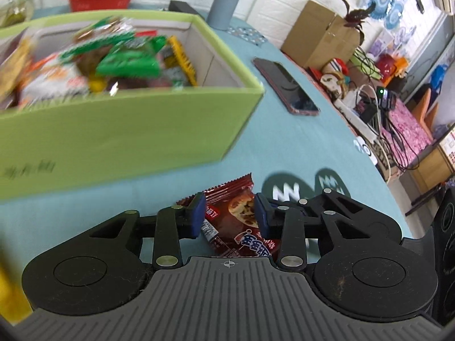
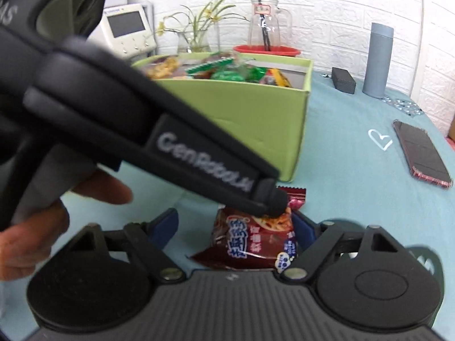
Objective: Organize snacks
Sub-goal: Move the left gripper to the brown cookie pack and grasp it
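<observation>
Snack packet [image 1: 237, 221] clamped by left gripper [image 1: 229, 214], right gripper [image 2: 236, 227] apart, "GenRobot" lettering.

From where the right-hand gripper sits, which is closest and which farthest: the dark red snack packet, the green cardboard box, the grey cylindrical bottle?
Judged from the right wrist view, measured from the right gripper:
1. Dark red snack packet, between its fingers.
2. Green cardboard box, just behind the packet, centre-left.
3. Grey cylindrical bottle, far back on the right, near the white brick wall.
</observation>
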Motion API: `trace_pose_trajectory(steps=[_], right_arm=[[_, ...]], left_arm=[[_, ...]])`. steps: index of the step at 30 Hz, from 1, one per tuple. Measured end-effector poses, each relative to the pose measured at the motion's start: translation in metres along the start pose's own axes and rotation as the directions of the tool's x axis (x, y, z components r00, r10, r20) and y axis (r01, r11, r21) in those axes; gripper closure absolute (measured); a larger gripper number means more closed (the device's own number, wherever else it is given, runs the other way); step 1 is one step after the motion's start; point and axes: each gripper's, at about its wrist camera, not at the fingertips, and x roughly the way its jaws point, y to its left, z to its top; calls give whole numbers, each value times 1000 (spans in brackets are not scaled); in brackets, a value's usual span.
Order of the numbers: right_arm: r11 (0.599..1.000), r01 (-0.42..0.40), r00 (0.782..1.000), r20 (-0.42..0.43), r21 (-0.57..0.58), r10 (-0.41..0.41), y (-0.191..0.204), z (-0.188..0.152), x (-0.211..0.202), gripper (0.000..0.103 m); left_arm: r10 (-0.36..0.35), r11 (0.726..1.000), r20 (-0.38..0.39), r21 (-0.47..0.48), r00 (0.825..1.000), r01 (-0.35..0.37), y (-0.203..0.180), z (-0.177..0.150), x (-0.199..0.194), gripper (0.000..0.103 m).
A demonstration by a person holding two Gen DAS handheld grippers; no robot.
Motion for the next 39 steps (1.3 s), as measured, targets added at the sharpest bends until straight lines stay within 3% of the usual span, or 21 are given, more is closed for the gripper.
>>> trace_pose_trajectory(steps=[9,15,18,19,23,26,30,33,36,39], right_arm=[[995,-92,995,44,25,91,78,-43,-48,17],[996,-85,994,73,17,83,105,-56,-65,16],[998,-44,995,89,34,40,103,-63,-78,14],[999,-37,995,89,36,34,104,-65,-82,14],[999,-25,997,75,42,22,96,-68,-81,14],[999,-38,997,63,33,35,92,-68,-79,14],[996,-84,996,43,44,82,93,-62,-68,22],[997,-70,996,55,14,70,97,-62,-72,25],[997,-57,996,66,53,53,88,-61,-73,19],[997,-68,997,47,42,66,90,-59,-66,20]], left_arm=[[37,999,45,-10,998,-36,9,-81,-70,86],[55,998,86,-25,995,-53,18,-111,-107,75],[48,997,118,-63,992,-40,23,-121,-124,58],[41,996,119,-78,992,-32,24,-124,-127,57],[-1,990,69,-137,998,10,26,-131,-118,62],[13,990,55,-139,998,-5,22,-131,-108,65],[22,990,48,-144,999,-15,25,-127,-102,78],[29,989,46,-148,998,-22,28,-126,-105,77],[59,988,57,-149,997,-50,31,-126,-108,69],[51,988,58,-150,997,-42,30,-124,-103,68]])
